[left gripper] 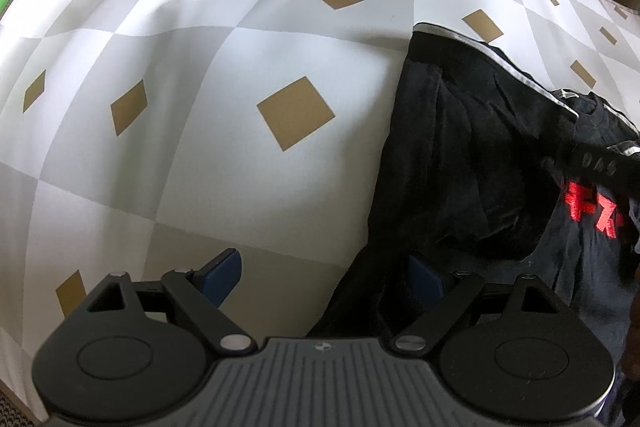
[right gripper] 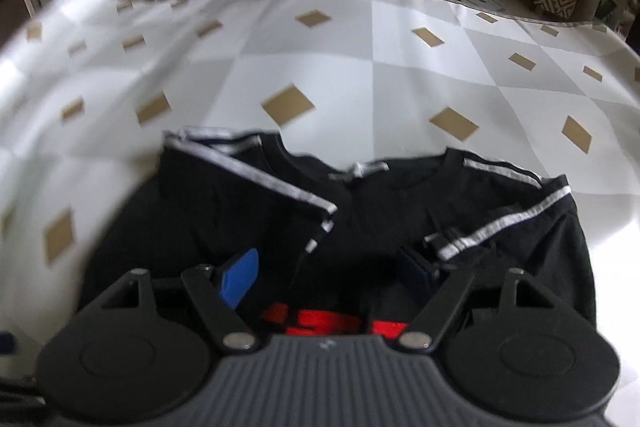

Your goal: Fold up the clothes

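Left tongs (left gripper: 324, 277) stand spread, holding nothing; the right blue pad is over the shirt edge, the left pad over bare cloth, prob. to take that side edge. Right tongs (right gripper: 330, 273) are also spread w/ nothing pinched, above the black shirt (right gripper: 360, 211), over its red print. The shirt lies on the bench w/ checked cloth (right gripper: 340, 67); both striped sleeves are laid inward, so the next fold seems prepared.

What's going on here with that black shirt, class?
A person is folding a black shirt on a checked tablecloth, with a hand-held gripper in each hand. Both sleeves are already folded in over the body. The right hand-held gripper hangs open over the shirt's middle. The left hand-held gripper is open at the shirt's edge, one finger over cloth, one over black fabric. Neither grips anything.
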Tool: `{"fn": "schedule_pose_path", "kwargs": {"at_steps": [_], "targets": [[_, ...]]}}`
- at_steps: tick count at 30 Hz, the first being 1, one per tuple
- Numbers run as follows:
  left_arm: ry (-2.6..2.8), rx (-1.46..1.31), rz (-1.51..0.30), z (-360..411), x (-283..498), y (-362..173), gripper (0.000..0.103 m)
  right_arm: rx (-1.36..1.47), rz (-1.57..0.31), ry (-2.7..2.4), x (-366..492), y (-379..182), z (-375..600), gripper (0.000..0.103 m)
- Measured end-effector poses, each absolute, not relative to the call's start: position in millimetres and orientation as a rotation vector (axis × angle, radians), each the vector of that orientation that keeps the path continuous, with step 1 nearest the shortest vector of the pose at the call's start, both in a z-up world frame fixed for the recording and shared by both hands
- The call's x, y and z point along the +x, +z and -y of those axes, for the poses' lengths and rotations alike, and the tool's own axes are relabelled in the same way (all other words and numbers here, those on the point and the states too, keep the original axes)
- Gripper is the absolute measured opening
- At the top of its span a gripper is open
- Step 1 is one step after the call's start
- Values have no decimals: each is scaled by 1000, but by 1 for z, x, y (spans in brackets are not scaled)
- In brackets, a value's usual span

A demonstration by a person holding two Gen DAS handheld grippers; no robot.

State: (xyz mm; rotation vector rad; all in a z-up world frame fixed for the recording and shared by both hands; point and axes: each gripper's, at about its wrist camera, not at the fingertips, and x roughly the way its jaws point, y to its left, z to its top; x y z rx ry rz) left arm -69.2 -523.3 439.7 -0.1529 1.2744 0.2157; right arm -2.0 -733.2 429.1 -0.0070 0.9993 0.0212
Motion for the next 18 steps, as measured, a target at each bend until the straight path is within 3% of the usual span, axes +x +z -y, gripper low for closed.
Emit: {"fn": "schedule_pose_path", "kwargs": {"at_steps": [8, 18], "targets": [[241, -150, -1293, 516, -72, 430, 91, -7, -972, -15, 1, 422, 729, 82], [262, -123, -1279, 511, -76, 430, 94, -6, -967, 16, 4, 428, 721, 78]]}}
